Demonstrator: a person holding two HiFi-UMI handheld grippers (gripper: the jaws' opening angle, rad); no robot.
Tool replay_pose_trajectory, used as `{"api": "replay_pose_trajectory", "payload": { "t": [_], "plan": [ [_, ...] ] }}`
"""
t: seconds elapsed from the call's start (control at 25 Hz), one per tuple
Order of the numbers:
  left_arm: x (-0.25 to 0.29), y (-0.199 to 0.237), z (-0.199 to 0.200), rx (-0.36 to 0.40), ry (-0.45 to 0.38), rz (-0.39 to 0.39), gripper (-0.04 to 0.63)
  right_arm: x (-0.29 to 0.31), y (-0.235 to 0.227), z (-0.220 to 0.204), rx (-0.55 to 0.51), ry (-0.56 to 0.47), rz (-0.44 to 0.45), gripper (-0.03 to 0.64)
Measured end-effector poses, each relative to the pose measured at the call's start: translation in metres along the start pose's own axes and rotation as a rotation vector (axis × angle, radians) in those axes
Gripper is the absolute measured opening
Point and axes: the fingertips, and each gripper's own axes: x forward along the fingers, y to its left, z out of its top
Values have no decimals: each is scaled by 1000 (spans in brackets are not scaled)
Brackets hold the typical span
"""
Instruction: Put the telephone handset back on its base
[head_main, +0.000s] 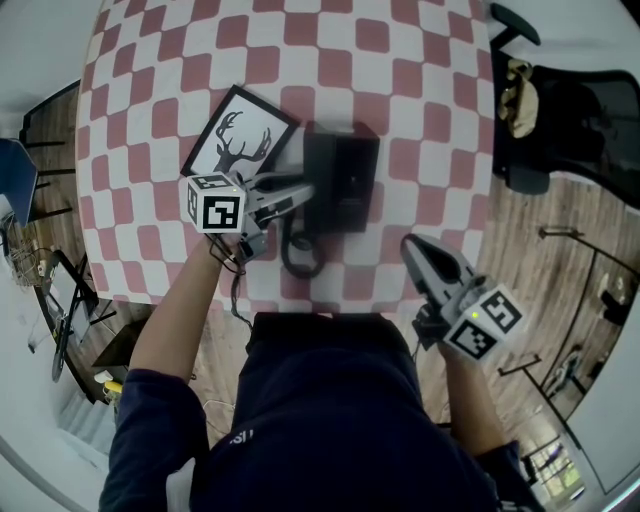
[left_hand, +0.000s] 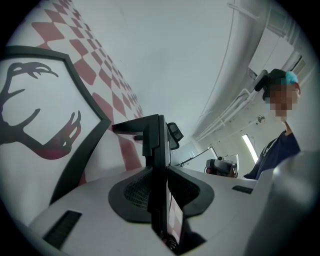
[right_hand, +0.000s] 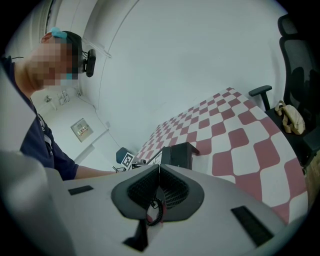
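The black telephone base (head_main: 350, 180) lies on the red and white checked table (head_main: 420, 120). Its handset (head_main: 320, 185) lies along the base's left side. My left gripper (head_main: 303, 192) reaches in from the left with the handset's edge between its jaws. In the left gripper view the handset (left_hand: 155, 137) stands as a thin black slab between the pads, and a slit of checked cloth shows beside the right pad (left_hand: 187, 190). My right gripper (head_main: 412, 245) hovers shut and empty over the table's near edge, apart from the phone. The base (right_hand: 180, 155) shows beyond its tips (right_hand: 159, 167).
A framed deer picture (head_main: 238, 135) lies just left of the phone, close to my left gripper. The coiled cord (head_main: 300, 255) loops in front of the base. A black office chair (head_main: 570, 110) with a tan bag (head_main: 520, 95) stands at the table's right.
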Motion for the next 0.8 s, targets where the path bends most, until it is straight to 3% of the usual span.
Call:
{"api": "replay_pose_trajectory", "payload": {
  "t": [0.36,0.56,0.8],
  "plan": [
    [-2,-5,-4,42,16,87,196,0,11,8,-22,-22,15,17],
    [-14,-17,0,73,6,122,209,0,22,15,-38,-41,28,17],
    [-38,-52,7,198,0,184,207,-2,40,30,-75,-82,49,17]
  ]
}}
